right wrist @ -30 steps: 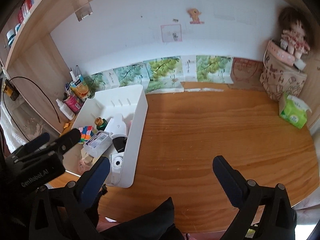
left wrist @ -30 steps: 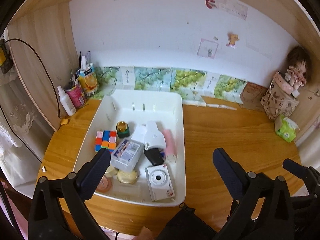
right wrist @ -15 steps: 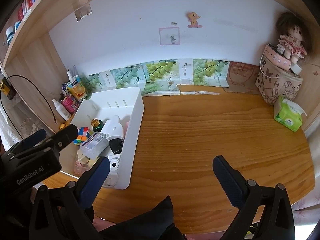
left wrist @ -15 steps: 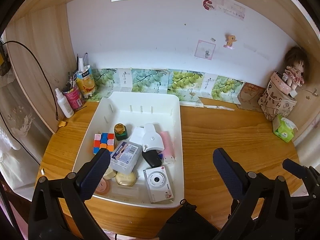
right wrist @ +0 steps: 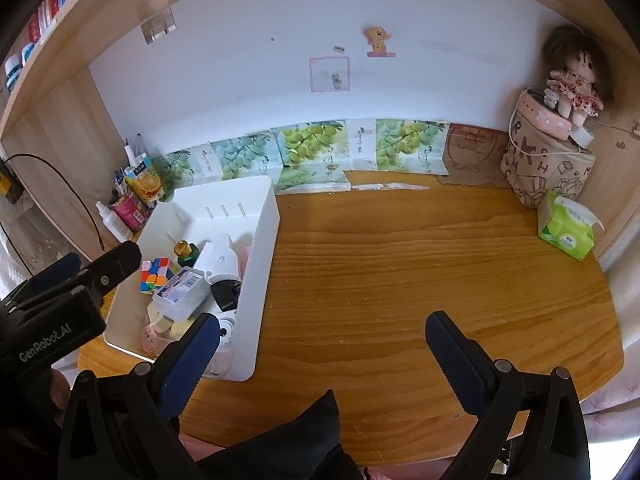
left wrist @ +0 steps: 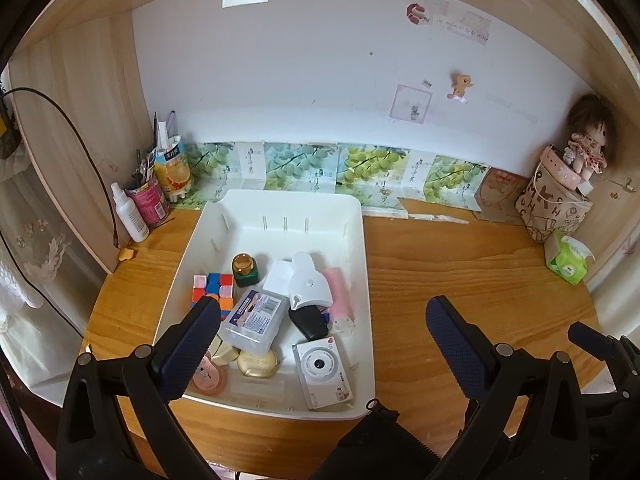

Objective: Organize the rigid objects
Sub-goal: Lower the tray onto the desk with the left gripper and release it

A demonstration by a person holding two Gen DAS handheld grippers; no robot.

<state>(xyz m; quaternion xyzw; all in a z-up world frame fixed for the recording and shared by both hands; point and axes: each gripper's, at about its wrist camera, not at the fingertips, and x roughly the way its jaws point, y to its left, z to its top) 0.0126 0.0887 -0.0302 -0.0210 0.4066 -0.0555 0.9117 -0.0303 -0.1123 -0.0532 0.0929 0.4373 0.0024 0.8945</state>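
From the left wrist view, your left gripper (left wrist: 320, 324) hangs above the near end of the white bin (left wrist: 362, 264), its fingers (left wrist: 192, 332) spread wide and holding nothing. The rigid objects are all heaped in the near half of that bin: a colour cube (left wrist: 210, 286), a small green jar with a gold cap (left wrist: 245, 269), a clear box with a printed label (left wrist: 254, 320), a white gadget (left wrist: 309, 284) lying over a black piece (left wrist: 308, 322), a pink roll (left wrist: 339, 296), a white toy camera (left wrist: 322, 372) and a gold disc (left wrist: 257, 362). They lean on one another, so you would probably lift a top piece first; the clear box rests partly over the flatter items. The far half of the bin is bare. Beside the bin's far left corner stand a spray bottle (left wrist: 128, 216) and a pink pen can (left wrist: 148, 200), well clear of your reach path.

From the right wrist view, your right gripper (right wrist: 320, 344) sits over the bare wooden table (right wrist: 420, 272) to the right of the bin, fingers (right wrist: 452, 356) apart and empty. That open stretch looks like the natural place to lay things out. The bin's tall right wall (right wrist: 258, 276) stands between this gripper and the objects, so you would have to come over it. The tissue pack (right wrist: 566, 232) and the patterned bag with a doll (right wrist: 548, 168) keep to the far right corner.
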